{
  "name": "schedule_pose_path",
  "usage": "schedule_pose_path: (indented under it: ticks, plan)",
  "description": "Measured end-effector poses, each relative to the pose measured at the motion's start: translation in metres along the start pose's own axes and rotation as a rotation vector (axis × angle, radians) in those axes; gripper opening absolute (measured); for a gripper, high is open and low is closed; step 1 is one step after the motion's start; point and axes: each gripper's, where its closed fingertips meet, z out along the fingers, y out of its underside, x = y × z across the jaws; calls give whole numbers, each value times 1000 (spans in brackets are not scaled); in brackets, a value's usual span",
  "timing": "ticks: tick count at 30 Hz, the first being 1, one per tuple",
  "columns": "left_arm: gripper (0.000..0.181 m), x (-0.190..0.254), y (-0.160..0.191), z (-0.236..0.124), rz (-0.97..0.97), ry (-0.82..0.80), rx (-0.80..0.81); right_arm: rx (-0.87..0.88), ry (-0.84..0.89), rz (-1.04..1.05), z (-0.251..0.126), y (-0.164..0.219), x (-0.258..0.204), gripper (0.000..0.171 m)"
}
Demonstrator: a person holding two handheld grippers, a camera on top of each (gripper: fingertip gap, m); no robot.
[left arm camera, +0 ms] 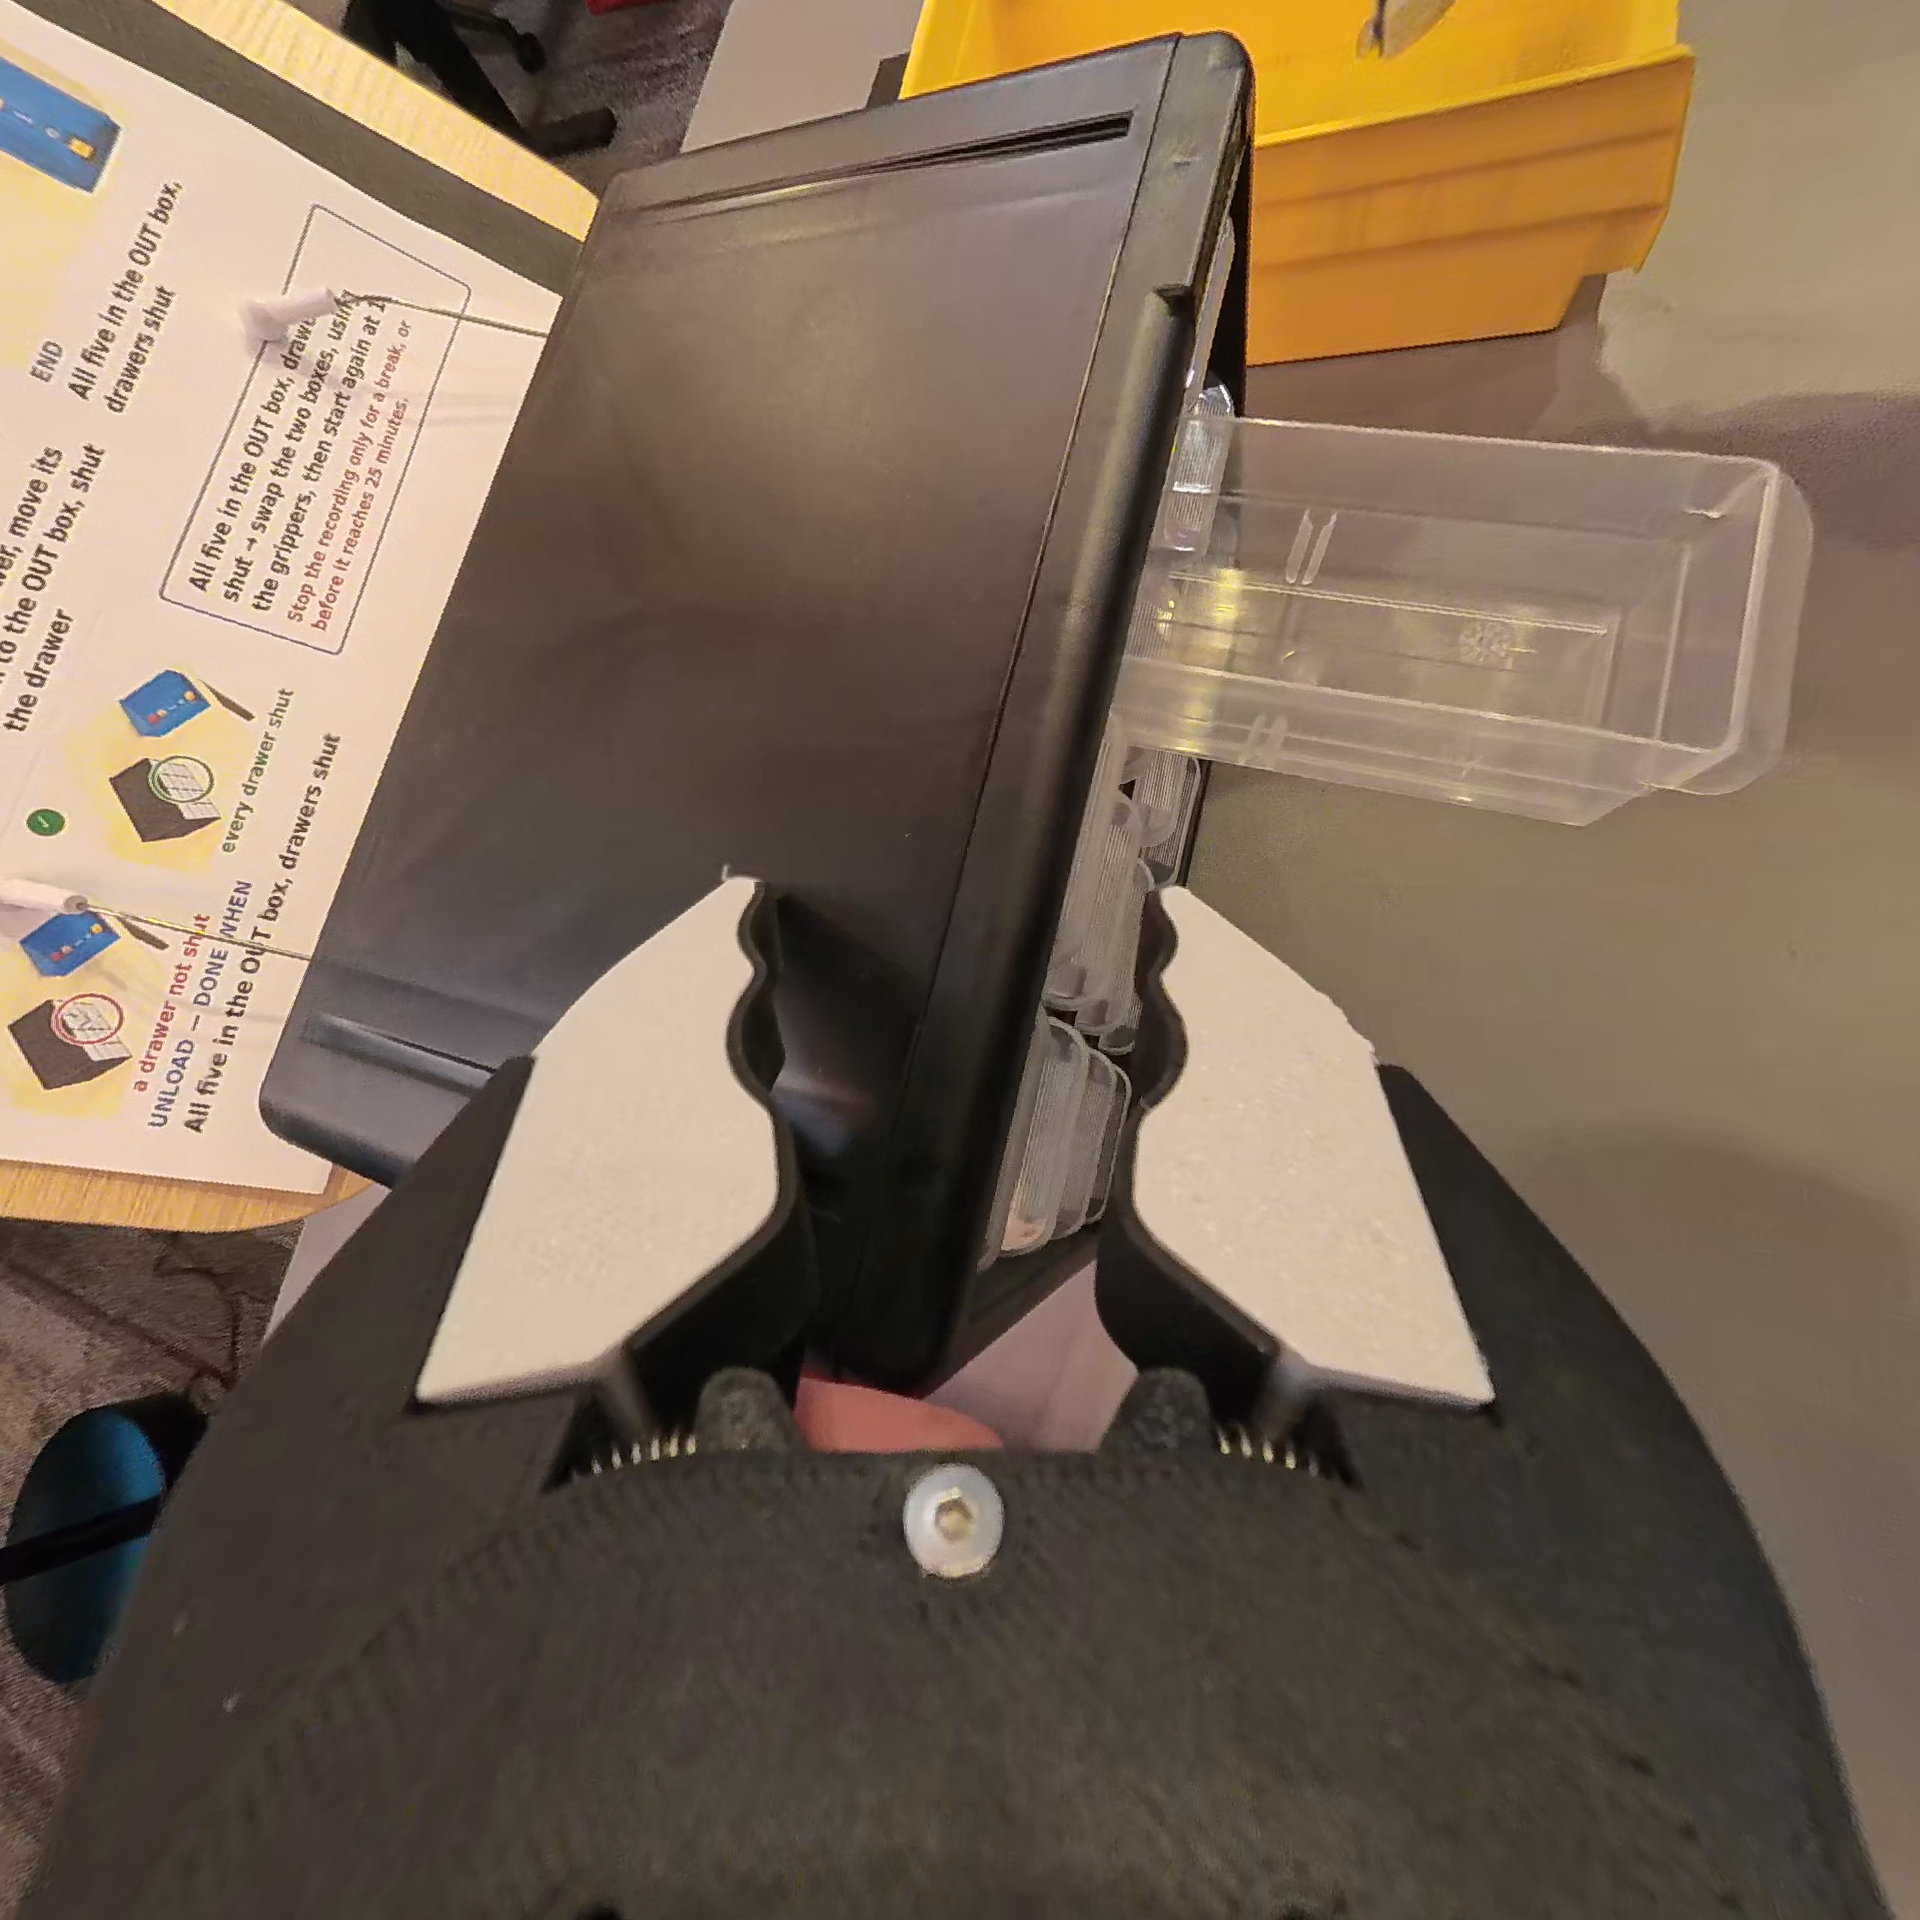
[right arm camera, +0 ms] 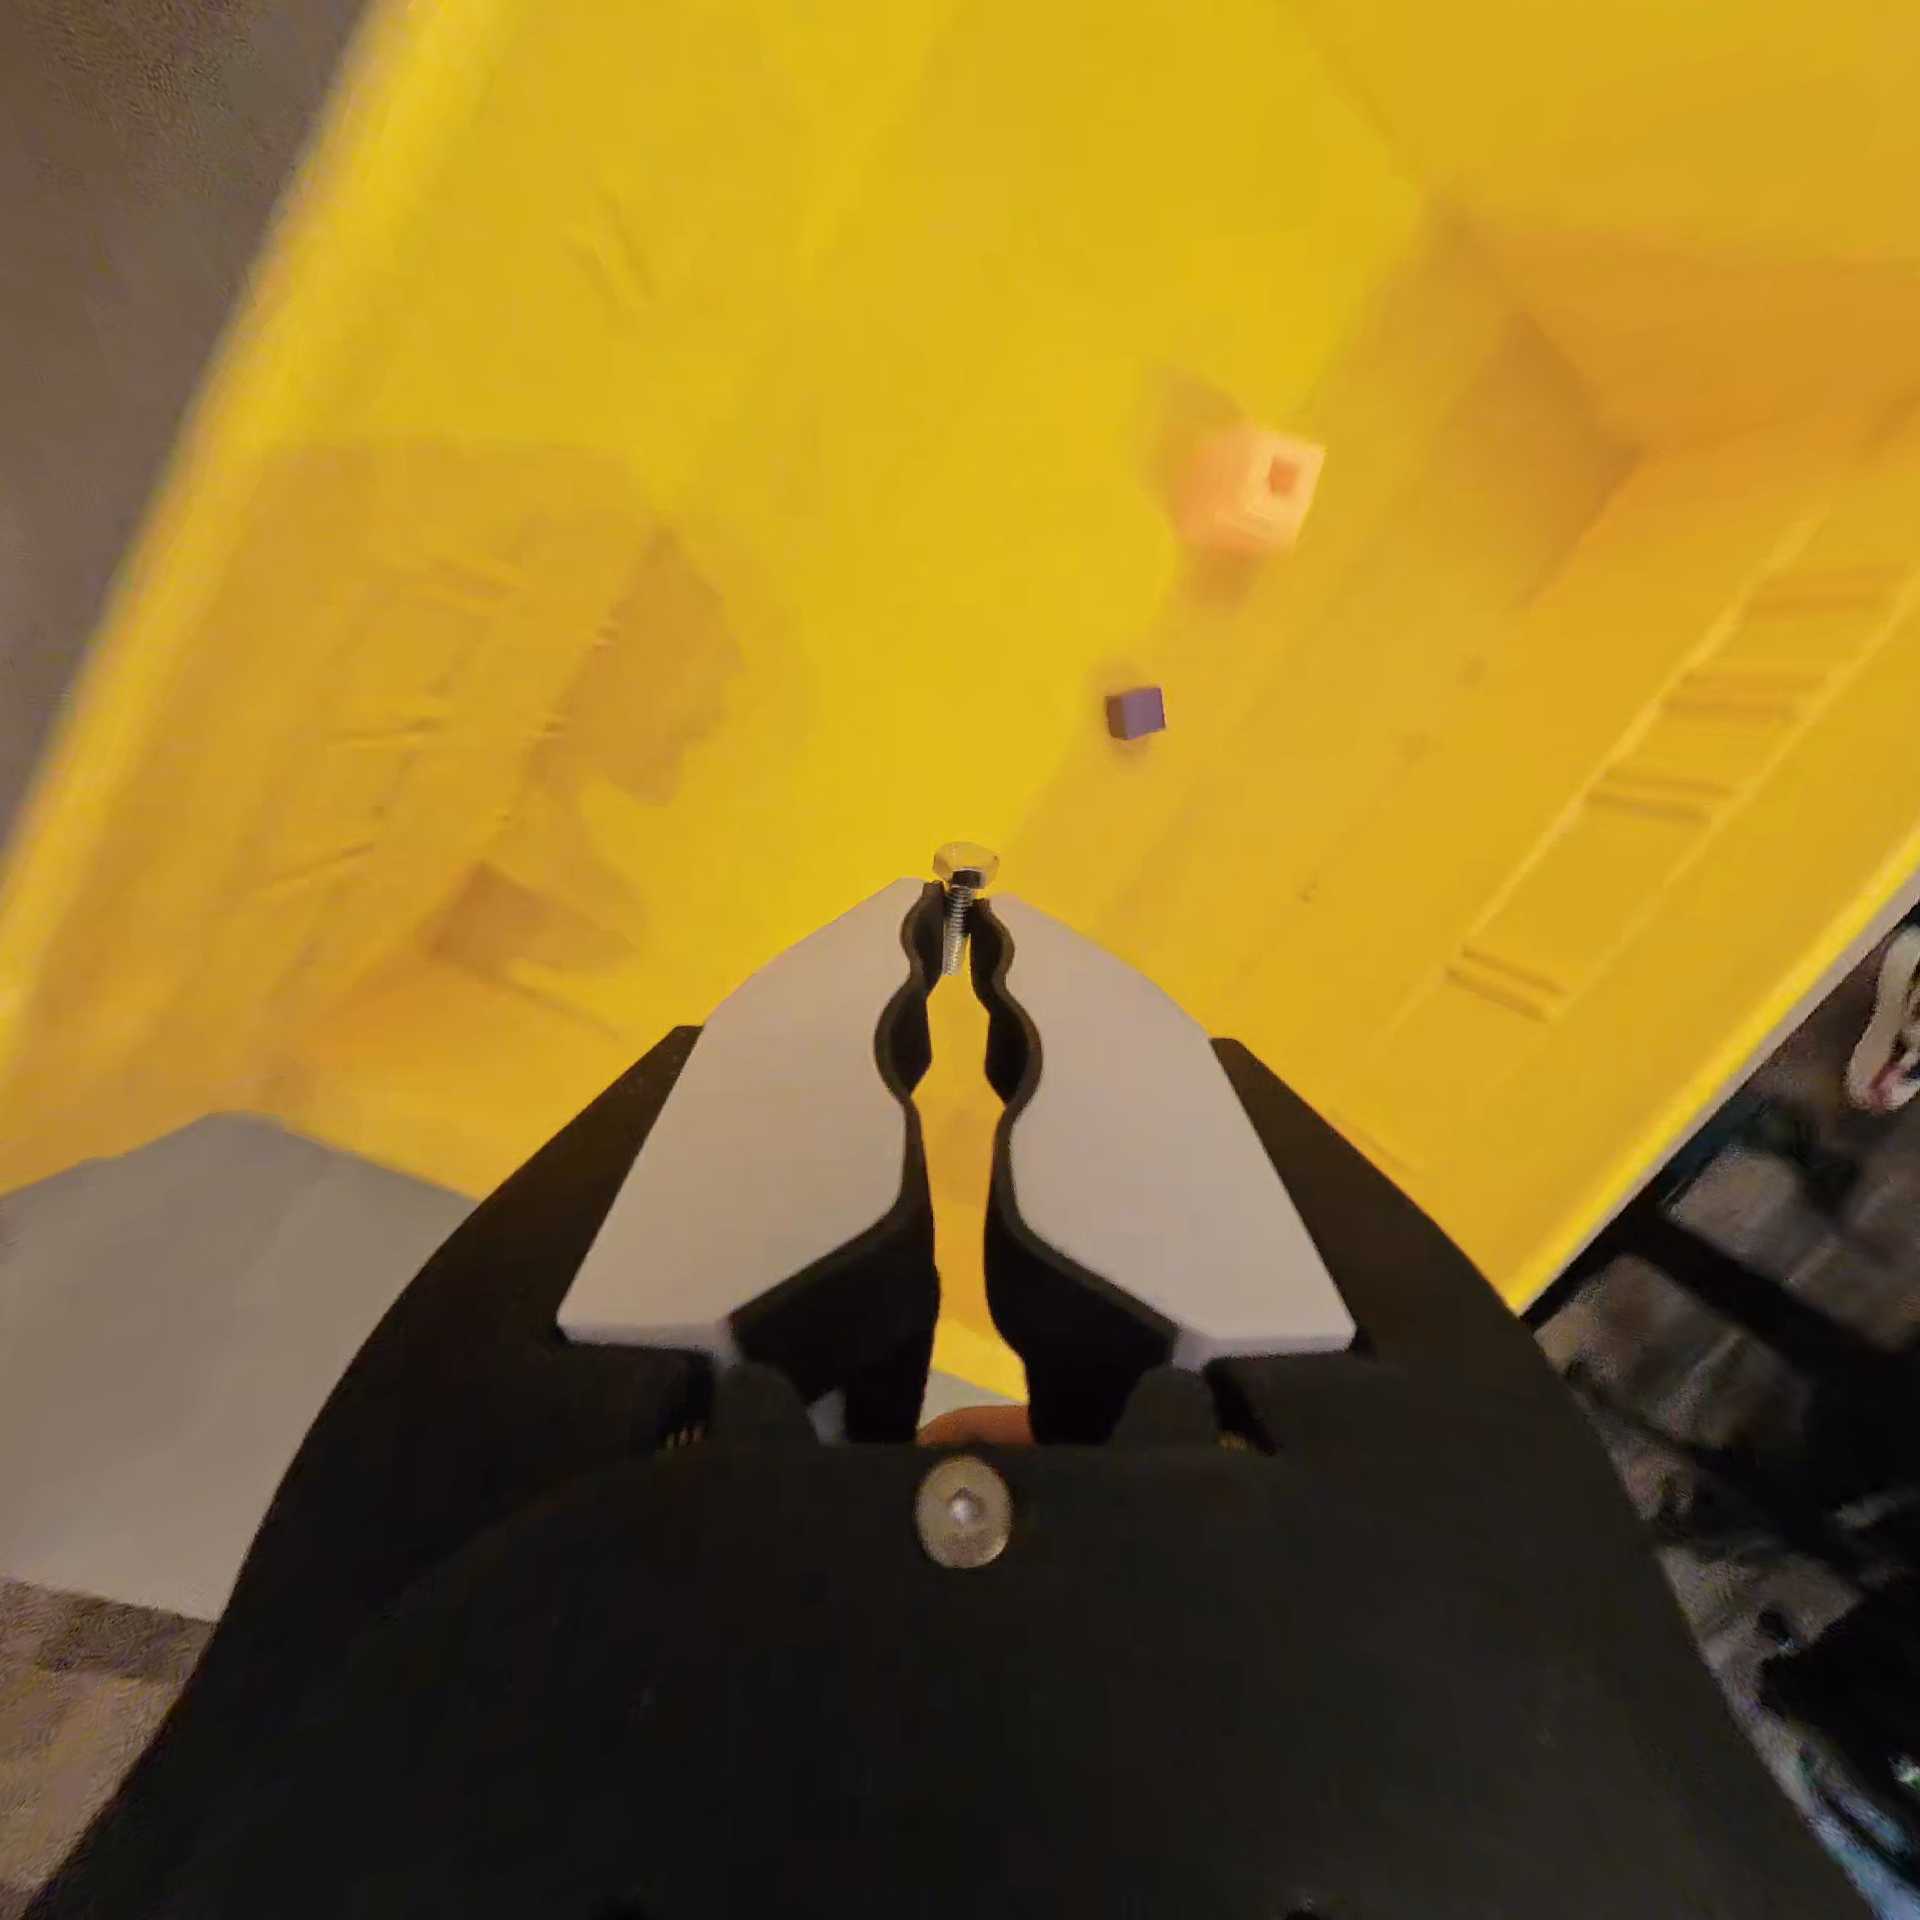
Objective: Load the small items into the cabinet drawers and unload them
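Left gripper point(left arm camera: 951, 935): clamped around black cabinet point(left arm camera: 748, 582).
Drawer point(left arm camera: 1475, 623): clear, pulled out right.
Right gripper point(right arm camera: 954, 904): pinched small silver bolt point(right arm camera: 962, 883) over yellow bin point(right arm camera: 831, 416).

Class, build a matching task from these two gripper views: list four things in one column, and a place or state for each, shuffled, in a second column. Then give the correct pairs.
Things
1. bolt
2. clear drawer
3. purple cube
4. black cabinet

Places or states
A. lying on the floor of the yellow bin
B. pulled out and empty
C. pinched at the tips of the right gripper
D. straddled at its near edge by the left gripper

Pairs: 1-C, 2-B, 3-A, 4-D
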Motion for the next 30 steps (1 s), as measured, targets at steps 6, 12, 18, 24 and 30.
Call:
schedule_pose_path:
  ticks: [6,12,18,24,30]
  plan:
    - [68,0,1,1,21,-15,-16,-34,-38,226,43,13,12,4]
    - [68,1,1,1,18,-20,-5,-27,-73,305,63,13,8,5]
    - [69,1,1,1,23,-22,-8,-20,-32,291,51,14,12,20]
    - [69,1,1,1,27,-27,-8,264,11,153,-31,-41,-9,43]
    - [69,1,1,2,25,-35,-9,665,24,-368,-136,-138,-151,108]
